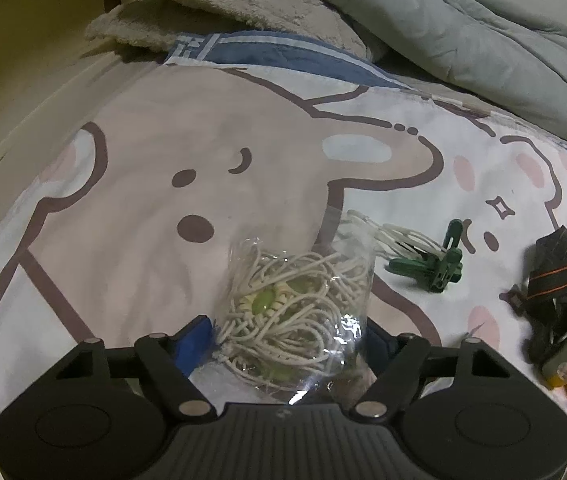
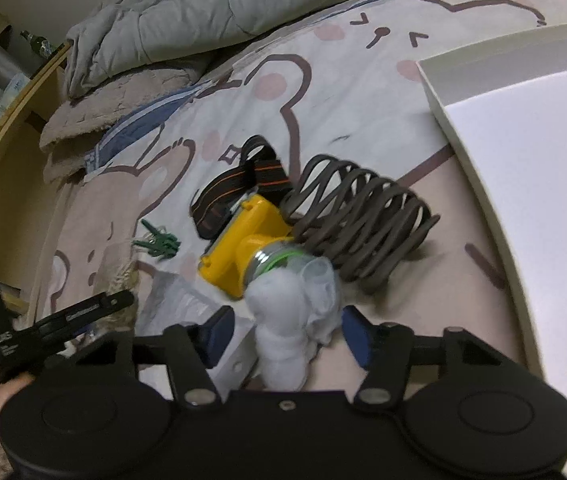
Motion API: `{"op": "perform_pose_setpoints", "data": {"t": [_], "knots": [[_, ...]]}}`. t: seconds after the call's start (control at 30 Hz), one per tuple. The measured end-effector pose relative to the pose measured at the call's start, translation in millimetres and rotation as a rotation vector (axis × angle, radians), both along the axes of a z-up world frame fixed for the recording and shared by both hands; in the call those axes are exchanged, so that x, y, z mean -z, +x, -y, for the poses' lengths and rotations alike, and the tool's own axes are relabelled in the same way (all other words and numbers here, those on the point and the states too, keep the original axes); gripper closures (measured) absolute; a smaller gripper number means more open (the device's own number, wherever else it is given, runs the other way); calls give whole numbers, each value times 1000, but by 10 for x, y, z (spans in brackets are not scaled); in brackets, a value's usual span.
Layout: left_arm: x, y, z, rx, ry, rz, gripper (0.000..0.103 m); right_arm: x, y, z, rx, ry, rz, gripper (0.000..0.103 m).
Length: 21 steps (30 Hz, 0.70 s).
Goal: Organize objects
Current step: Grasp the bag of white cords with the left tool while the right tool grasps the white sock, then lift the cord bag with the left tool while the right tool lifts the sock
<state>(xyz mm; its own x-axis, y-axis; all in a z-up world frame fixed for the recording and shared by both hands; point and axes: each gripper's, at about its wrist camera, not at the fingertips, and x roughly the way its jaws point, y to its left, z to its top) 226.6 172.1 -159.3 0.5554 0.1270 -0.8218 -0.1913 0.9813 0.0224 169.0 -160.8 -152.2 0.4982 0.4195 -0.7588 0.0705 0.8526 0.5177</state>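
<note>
My left gripper (image 1: 289, 344) is lowered over a clear plastic bag of white cords with green pieces (image 1: 295, 312) lying on the cartoon bedsheet. Its blue pads (image 1: 197, 342) stand at the bag's two sides without visibly squeezing it. My right gripper (image 2: 287, 332) straddles a white fluffy wad (image 2: 283, 320), with a gap showing between the wad and the left pad (image 2: 217, 330). Just beyond the wad lies a yellow headlamp (image 2: 243, 244) with a black and orange strap (image 2: 239, 184). The headlamp (image 1: 563, 344) also shows at the right edge of the left wrist view.
Green clothes pegs (image 1: 435, 264) lie right of the bag, with white netting (image 1: 383, 232) beside them. A brown wire coil (image 2: 359, 216) rests against the headlamp. A white box (image 2: 523, 160) stands at the right. A grey quilt (image 1: 443, 20) and beige towel (image 1: 223, 4) lie at the back.
</note>
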Motion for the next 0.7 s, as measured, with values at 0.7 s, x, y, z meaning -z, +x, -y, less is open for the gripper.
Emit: {"op": "perform_pose_setpoints", "data": {"t": [0.7], "knots": [[-465, -440, 98, 18, -62, -4, 46, -461, -179, 78, -154, -47, 150, 73]]}}
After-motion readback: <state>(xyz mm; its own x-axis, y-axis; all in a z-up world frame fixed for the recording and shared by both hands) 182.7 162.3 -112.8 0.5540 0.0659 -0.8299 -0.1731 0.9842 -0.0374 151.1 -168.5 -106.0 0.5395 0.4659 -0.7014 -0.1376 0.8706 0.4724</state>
